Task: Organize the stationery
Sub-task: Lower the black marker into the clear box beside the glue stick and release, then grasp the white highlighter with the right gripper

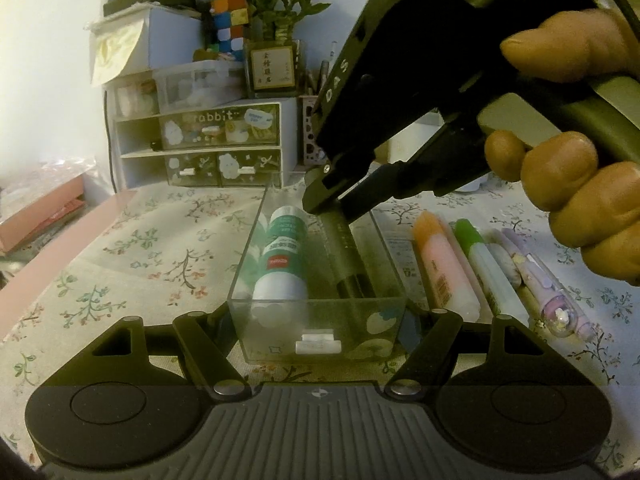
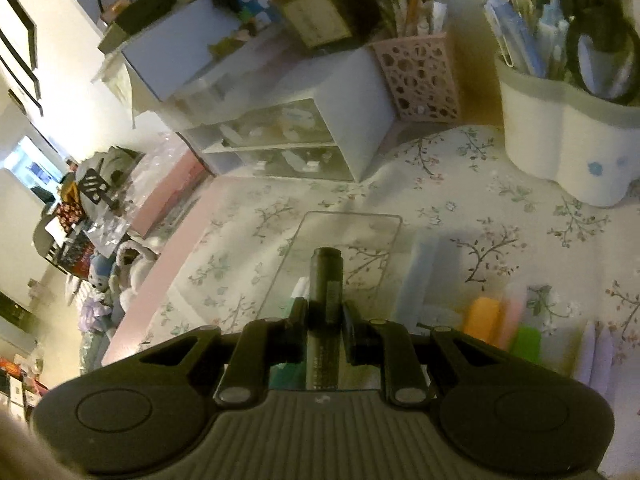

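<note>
Dark marker (image 1: 347, 256): we see it slanting into the clear drawer (image 1: 320, 312), beside a green-labelled tube (image 1: 282, 260).
Right claw (image 1: 338, 200): clamped on the marker's upper end (hand (image 1: 568, 176) behind).
Left claw (image 1: 320, 332): pinching the drawer's near end.
Worktop (image 1: 140, 248): highlighters (image 1: 444, 268) lie right of the drawer.

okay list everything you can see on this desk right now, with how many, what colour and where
Clear drawer: one, see-through, desk centre, between left gripper's fingers.
Glue stick: one, white and green, lying in drawer.
Dark marker: one, grey-black, in drawer, right gripper clamped on it.
Pens: four, orange-pink, green, two lilac, right of drawer.
Drawer unit: one, white, back.
Pen cup: one, pink.
Puzzle cube: one, multicoloured.
Plant: one, green.
Left gripper: black, holding drawer.
Right gripper: black.
Hand: one.
</note>
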### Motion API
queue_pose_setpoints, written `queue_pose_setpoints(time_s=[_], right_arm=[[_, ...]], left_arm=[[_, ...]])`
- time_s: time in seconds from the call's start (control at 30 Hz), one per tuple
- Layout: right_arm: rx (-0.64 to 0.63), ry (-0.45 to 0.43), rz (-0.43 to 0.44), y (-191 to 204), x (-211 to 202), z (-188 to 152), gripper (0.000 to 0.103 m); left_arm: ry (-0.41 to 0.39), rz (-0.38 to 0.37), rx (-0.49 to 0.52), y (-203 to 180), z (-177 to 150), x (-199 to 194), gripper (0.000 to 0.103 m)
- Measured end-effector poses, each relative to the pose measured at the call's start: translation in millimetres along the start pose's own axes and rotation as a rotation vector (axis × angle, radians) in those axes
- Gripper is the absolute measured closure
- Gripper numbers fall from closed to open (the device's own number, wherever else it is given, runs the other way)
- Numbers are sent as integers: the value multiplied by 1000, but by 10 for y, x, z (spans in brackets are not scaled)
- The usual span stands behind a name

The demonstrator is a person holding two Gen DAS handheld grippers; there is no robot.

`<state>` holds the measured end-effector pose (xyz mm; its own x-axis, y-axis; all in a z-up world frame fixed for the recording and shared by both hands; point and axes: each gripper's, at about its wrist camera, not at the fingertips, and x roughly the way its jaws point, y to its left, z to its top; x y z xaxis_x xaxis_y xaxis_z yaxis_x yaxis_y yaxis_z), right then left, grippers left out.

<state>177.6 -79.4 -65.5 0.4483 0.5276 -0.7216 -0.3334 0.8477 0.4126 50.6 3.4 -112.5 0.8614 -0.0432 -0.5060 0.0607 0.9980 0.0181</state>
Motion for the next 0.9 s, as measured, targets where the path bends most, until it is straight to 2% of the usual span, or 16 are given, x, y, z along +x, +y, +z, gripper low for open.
queue_pose_setpoints(time_s=[0.2, 0.37, 0.57, 0.7, 0.9], right_arm=[[-1, 14, -19, 29, 14, 22, 95], [2, 4, 9, -3, -64, -12, 94], [24, -81, 17, -115, -335, -40, 93], [71, -126, -7, -333, -499, -25, 92], [127, -105, -70, -591, -471, -61, 92]], left_arm=[[0, -1, -1, 4, 0, -1, 30], [0, -3, -2, 3, -3, -2, 30], [0, -4, -3, 9, -10, -7, 30], [0, -4, -3, 7, -15, -11, 30], [1, -6, -6, 3, -19, -12, 30]])
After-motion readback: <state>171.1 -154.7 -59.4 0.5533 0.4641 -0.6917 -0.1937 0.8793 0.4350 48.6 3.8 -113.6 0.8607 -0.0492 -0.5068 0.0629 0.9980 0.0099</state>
